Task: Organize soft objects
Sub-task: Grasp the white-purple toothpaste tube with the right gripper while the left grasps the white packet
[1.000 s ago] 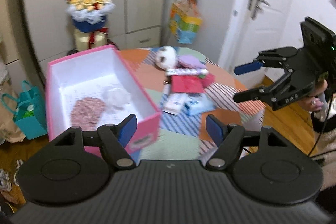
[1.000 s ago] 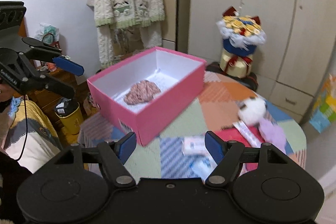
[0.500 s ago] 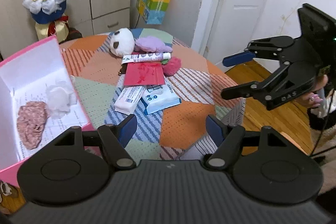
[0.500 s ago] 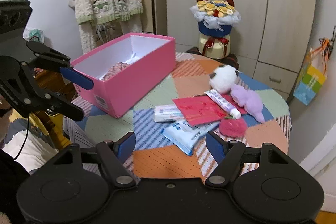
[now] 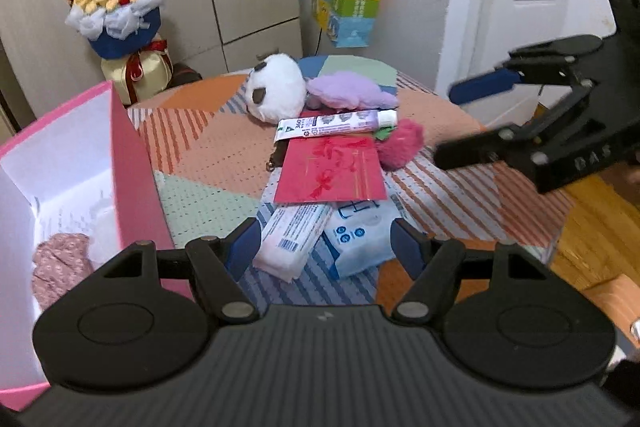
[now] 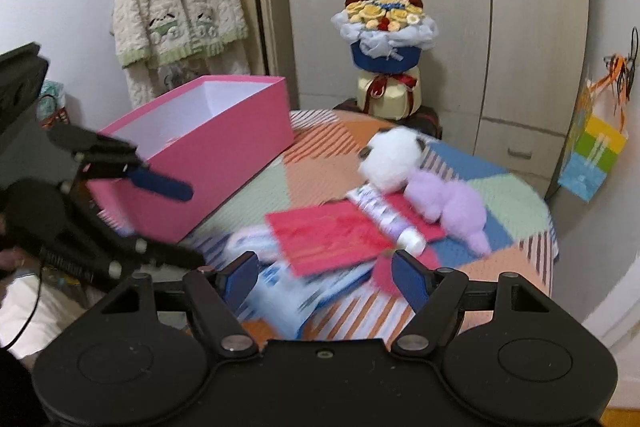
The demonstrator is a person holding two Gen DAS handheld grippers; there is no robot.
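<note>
Patchwork table (image 5: 208,155), left gripper (image 5: 324,247), right gripper (image 6: 324,269) wide, empty

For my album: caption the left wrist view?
Open fingers hover over plush toys beside a pink box.

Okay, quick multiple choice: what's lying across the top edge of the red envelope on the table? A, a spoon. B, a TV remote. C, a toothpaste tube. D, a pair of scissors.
C: a white and purple toothpaste tube lies across the far edge of the red envelope, just in front of the panda plush.
</note>
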